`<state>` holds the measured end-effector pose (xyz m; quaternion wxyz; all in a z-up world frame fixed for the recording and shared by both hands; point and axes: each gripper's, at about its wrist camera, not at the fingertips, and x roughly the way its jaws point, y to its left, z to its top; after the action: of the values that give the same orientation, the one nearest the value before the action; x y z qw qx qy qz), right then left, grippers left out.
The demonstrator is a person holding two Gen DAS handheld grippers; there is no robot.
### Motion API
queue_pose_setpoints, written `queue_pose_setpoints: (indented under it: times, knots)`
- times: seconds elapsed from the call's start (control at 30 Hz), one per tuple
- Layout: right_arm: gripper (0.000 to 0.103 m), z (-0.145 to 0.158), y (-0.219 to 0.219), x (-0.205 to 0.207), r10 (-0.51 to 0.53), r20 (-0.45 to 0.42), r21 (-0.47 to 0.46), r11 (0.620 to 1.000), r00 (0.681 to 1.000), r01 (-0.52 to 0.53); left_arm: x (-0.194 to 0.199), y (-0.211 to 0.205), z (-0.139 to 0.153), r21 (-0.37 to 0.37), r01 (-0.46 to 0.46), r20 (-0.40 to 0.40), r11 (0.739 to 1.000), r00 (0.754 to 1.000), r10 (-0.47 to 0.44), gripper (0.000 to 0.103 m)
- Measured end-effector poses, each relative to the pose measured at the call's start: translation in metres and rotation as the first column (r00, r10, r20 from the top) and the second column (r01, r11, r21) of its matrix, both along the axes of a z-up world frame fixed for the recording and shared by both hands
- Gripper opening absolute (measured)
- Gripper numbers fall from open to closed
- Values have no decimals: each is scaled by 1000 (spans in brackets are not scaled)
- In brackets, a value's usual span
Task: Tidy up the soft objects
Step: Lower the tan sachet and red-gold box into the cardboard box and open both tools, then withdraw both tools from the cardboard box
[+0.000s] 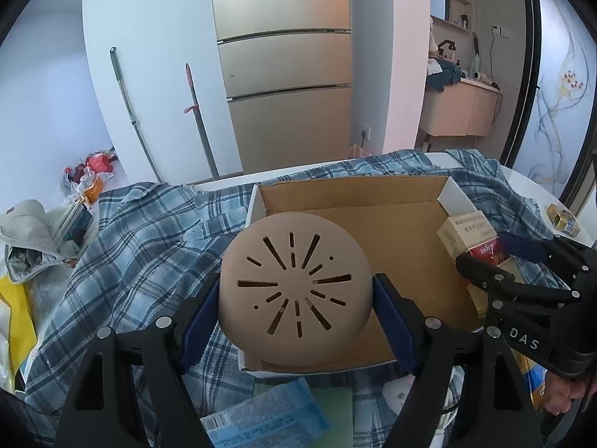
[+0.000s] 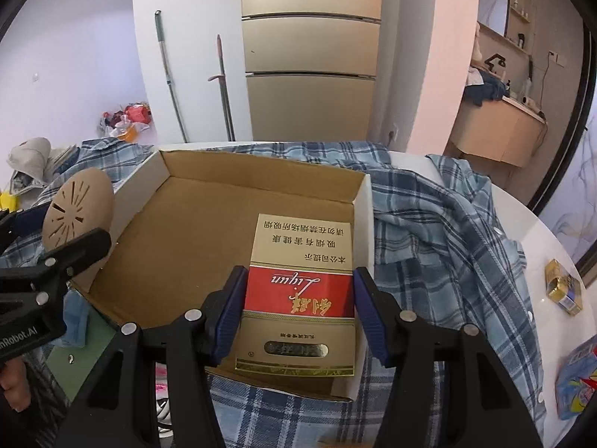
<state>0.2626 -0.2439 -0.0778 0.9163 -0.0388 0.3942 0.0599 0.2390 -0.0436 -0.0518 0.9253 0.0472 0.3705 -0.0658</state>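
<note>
**Both tongs holding objects over a cardboard box**

Closest to the left wrist camera, the left tongs (image 1: 296, 300) grip a round, tan, dome-shaped pad (image 1: 294, 283). Its blue-lined fingers (image 1: 391, 321) press against the pad's two sides. The pad has a smooth matte surface cut with thin slots that radiate from its centre like sun rays, plus a few small dots. It hangs over the near left corner of an open cardboard box (image 1: 377, 201), which has a brown inside and white outer walls.

From the right wrist camera, the right tongs (image 2: 294, 315) are closed on a flat rectangular carton (image 2: 298, 298). The carton is pale gold with a red band across its middle, gold script on the band and Chinese characters printed above it. It sits at the box's (image 2: 209, 220) near right side, its far end reaching into the box; whether it touches the floor of the box cannot be told. The tan pad (image 2: 76, 211) shows at the left of this view, above the box's left wall.

The box rests on a rumpled blue and white plaid shirt (image 2: 440, 231) spread over a white worktop (image 2: 537, 235). A small gold packet (image 2: 563, 285) lies on the worktop to the right, well apart from the box. A gold-coloured refrigerator (image 1: 283, 63) stands behind.
</note>
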Motion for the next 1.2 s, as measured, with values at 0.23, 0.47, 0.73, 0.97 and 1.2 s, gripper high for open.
queue_pose_setpoints:
  times: [0.23,0.47,0.73,0.97,1.2]
  knots:
    - [56,-1,-15,10,-31,-21,23,999,999,31,3,-2,-5,9,18,-25,1000,1000,-18,81]
    - [63,2,-9,7,23,-10,48,999,1000,-23,0,-8,-7,1,59,-7,998,998,-59,85]
    - [77,7,-8,2,9,39,34,999,999,-10,-14,-4,13,-37,45,120,998,992,-41,90]
    - [77,17,-11,-3,-1,77,44,999,997,-3,-23,7,32,-85,17,196,996,981,0,90]
    - [82,38,-11,-14,-3,160,38,999,987,-3,-39,11,56,-104,22,265,994,964,6,90]
